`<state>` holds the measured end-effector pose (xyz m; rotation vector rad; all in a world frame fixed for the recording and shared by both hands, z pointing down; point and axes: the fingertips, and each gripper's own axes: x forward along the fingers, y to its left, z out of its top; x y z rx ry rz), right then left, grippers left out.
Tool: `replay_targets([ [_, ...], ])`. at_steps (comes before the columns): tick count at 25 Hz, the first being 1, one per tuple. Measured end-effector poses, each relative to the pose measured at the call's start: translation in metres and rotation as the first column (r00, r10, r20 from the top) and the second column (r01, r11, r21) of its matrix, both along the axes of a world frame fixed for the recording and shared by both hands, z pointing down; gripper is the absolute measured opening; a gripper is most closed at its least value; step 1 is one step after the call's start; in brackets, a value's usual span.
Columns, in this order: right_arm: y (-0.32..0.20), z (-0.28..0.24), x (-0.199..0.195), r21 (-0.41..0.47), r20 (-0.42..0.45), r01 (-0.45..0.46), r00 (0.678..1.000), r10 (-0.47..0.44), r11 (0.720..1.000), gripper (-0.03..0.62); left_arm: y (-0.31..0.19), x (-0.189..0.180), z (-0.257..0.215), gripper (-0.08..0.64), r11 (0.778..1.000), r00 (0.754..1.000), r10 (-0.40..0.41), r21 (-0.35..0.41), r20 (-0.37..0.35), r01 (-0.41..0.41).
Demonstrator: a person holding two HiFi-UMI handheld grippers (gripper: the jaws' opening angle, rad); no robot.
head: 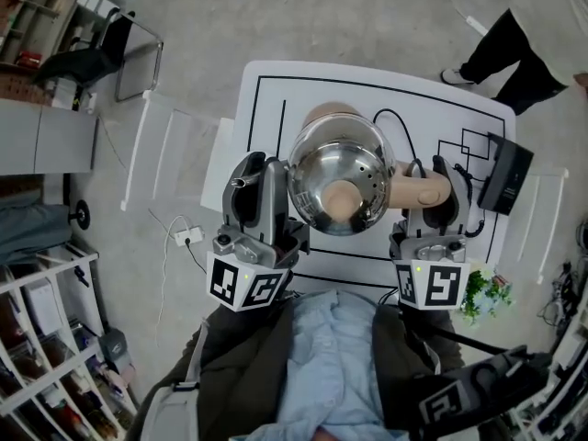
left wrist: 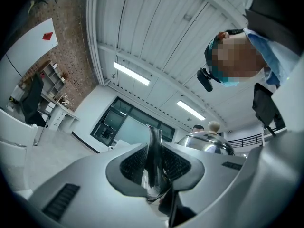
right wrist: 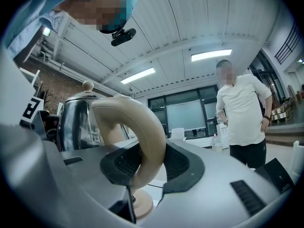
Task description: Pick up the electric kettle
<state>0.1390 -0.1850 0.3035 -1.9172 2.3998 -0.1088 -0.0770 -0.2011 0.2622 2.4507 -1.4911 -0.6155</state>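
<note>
Electric kettle [head: 340,177], polished steel with a beige knob on its lid, hangs in the air between two hand-held tongs. It is above the near half of a white desk [head: 271,118] marked with black lines.

The left tongs [head: 266,177] sit at the kettle's left side. Their jaws are drawn close together, pinching a thin upright steel lip [left wrist: 154,146], probably the spout's edge, though the close view makes that hard to confirm.

The right tongs [head: 446,186] sit at the kettle's right side. Their jaws stand wider, clamped on the thick, curved beige handle [right wrist: 137,127], which fills the gap between the pads.

On the desk just beyond the kettle lies a beige round disc [head: 326,113]. A black cord [head: 395,118] loops near it. Farther right on the desk is a black box [head: 503,175], and a small green plant [head: 484,292] is at the near right corner.

The person holding the tongs wears a pale blue shirt [head: 335,356], seen at the near edge. A second person [head: 524,35], in a white top and dark trousers, stands on the grey floor at the far right. A black chair [head: 92,53] is at the far left.
</note>
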Motion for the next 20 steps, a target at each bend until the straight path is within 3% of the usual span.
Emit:
replay_targets([
  [9, 0.025, -0.028, -0.014, 0.023, -0.003, 0.007, 1.0, -0.007, 1.0, 0.129, 0.027, -0.014, -0.03, 0.092, 0.999, 1.0, -0.007, 0.035, -0.004, 0.007],
  [20, 0.023, -0.031, -0.013, 0.032, -0.012, 0.004, 1.0, -0.004, 0.999, 0.129, 0.027, -0.014, -0.03, 0.092, 0.999, 1.0, -0.004, 0.039, -0.005, 0.004],
])
